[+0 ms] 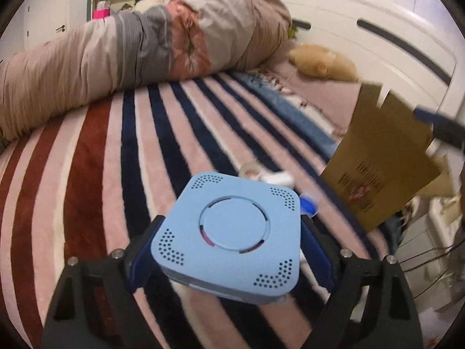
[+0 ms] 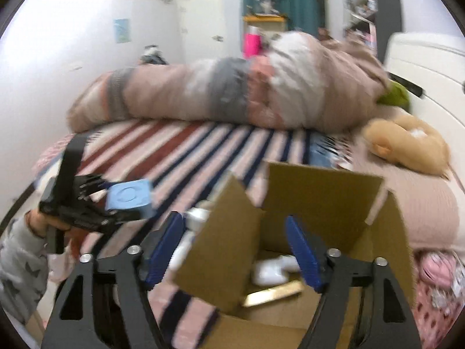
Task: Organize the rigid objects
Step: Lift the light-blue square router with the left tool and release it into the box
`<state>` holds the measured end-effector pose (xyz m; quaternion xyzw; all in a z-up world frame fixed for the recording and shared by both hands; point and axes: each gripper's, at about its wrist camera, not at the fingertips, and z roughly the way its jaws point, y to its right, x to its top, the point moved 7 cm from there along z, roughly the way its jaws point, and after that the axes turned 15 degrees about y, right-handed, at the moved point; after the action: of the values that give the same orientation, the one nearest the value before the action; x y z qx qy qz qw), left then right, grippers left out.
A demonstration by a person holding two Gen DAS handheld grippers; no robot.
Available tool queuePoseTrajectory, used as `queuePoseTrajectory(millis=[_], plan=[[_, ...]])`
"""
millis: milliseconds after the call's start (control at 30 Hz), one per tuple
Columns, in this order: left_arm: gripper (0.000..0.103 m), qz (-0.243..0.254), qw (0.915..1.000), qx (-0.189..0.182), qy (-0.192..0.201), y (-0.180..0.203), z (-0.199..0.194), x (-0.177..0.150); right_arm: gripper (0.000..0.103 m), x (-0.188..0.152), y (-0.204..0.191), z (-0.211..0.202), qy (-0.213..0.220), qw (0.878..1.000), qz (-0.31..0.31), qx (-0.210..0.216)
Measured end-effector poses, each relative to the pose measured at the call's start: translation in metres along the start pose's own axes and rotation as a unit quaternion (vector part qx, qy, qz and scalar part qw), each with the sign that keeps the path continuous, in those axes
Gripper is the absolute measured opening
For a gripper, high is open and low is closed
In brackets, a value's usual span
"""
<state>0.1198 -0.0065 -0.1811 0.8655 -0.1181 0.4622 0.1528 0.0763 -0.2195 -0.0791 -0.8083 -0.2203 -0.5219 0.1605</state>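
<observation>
My left gripper (image 1: 229, 226) is shut on a light blue square device (image 1: 229, 232) with a round centre and dotted corners, held above the striped bed; it also shows in the right wrist view (image 2: 128, 196). My right gripper (image 2: 235, 232) is open, its fingers either side of a flap of the open cardboard box (image 2: 319, 203). Inside the box lie a white object (image 2: 273, 270) and a gold flat object (image 2: 273, 293). The box also shows at the right of the left wrist view (image 1: 383, 160). A white item (image 1: 276, 177) and a blue item (image 1: 308, 206) lie on the bed behind the device.
A striped blanket (image 1: 116, 160) covers the bed. A rolled duvet (image 1: 130, 46) lies across the far side. A tan plush toy (image 1: 322, 62) rests near the white headboard (image 1: 377, 29). The bed edge drops off at the right.
</observation>
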Motion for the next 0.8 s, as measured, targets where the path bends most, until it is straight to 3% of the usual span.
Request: queuePoseTrajectory(millis=[200,300,433,700,767,800], plan=[[0.086,0.005,0.9981,-0.049,0.038,0.038,-0.034,0.05,0.079,-0.002,-0.06,-0.007,0.013,0.991,-0.067,0.116],[0.086,0.018,0.9957,-0.078,0.046,0.072,-0.044,0.072,0.082,-0.006,-0.075,-0.004,0.013,0.988,-0.082,0.132],[0.086,0.024,0.9913,-0.122,0.043,0.115,-0.044,0.093,0.088,-0.001,-0.077,-0.005,0.026,0.986,-0.05,0.157],[0.085,0.051,0.9844,-0.168,0.014,0.185,-0.021,0.111,0.092,0.015,-0.027,-0.018,0.048,0.993,0.015,0.104],[0.084,0.061,0.9832,-0.172,0.005,0.199,-0.014,0.111,0.09,0.017,-0.013,-0.022,0.052,0.995,0.014,0.082],[0.084,0.066,0.9819,-0.177,-0.001,0.209,-0.008,0.112,0.082,0.016,-0.005,-0.026,0.053,0.996,0.01,0.069]])
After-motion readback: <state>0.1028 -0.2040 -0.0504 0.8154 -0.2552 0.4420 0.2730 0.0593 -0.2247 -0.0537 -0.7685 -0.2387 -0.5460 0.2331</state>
